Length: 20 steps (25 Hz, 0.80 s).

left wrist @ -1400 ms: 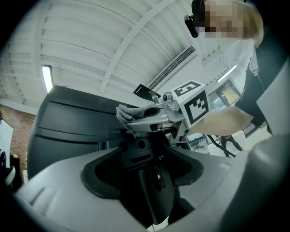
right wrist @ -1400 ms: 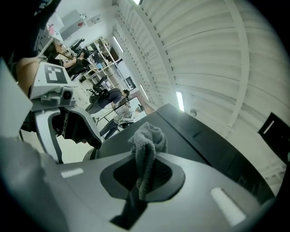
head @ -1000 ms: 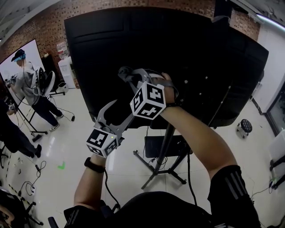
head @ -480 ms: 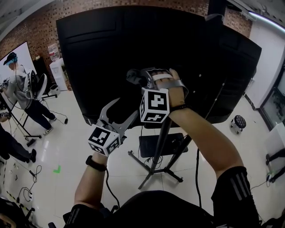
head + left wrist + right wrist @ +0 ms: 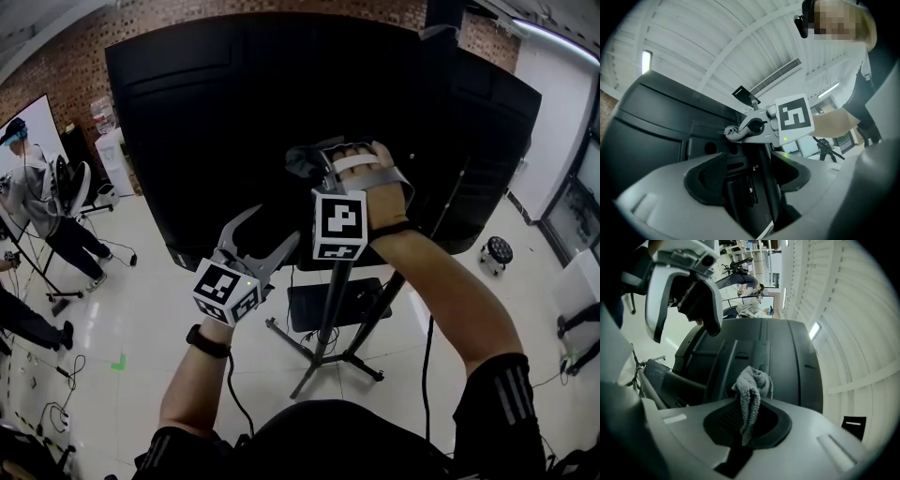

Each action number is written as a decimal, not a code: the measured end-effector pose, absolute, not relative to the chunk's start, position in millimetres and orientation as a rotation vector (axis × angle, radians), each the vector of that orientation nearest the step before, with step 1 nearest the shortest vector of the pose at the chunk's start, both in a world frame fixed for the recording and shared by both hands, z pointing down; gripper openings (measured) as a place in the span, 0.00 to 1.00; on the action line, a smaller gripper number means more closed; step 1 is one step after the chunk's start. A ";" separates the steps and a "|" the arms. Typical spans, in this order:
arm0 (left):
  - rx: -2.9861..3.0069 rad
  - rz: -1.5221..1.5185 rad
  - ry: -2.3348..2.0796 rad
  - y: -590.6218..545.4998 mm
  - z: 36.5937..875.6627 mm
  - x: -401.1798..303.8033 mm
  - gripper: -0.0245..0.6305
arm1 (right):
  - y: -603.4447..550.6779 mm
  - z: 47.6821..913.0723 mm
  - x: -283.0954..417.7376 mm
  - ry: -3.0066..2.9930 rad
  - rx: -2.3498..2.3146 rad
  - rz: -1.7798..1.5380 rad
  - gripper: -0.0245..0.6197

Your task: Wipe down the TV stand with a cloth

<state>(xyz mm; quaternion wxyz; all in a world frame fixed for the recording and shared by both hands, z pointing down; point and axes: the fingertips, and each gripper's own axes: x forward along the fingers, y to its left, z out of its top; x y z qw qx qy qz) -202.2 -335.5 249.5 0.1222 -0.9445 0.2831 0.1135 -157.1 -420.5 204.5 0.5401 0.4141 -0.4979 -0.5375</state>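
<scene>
Rightward across the TV's black back [image 5: 216,112] the right gripper [image 5: 312,161] has slid, clenched on the grey cloth [image 5: 751,392] held up at that panel. At the TV's lower edge the left gripper [image 5: 265,231] hangs released and empty, above-left of the TV stand [image 5: 337,300].

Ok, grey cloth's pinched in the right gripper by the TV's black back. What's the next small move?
Probably ease the right gripper forward so the crumpled grey cloth, shut in its jaws, presses on the black plastic back panel, then start a stroke. Contact can't be confirmed yet. The left gripper hangs open and empty below.
</scene>
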 end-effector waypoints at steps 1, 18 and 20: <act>-2.757 0.331 0.825 -335.4 249.5 -202.3 0.51 | -419.2 204.6 -156.5 -1.179 0.986 -1.282 0.07; -2.740 0.277 1.021 -343.1 275.3 -259.6 0.51 | -411.4 251.5 -264.4 -1.786 0.918 -1.111 0.07; -2.750 0.263 1.044 -345.2 284.9 -265.1 0.51 | -418.6 258.2 -265.9 -1.757 0.909 -1.107 0.07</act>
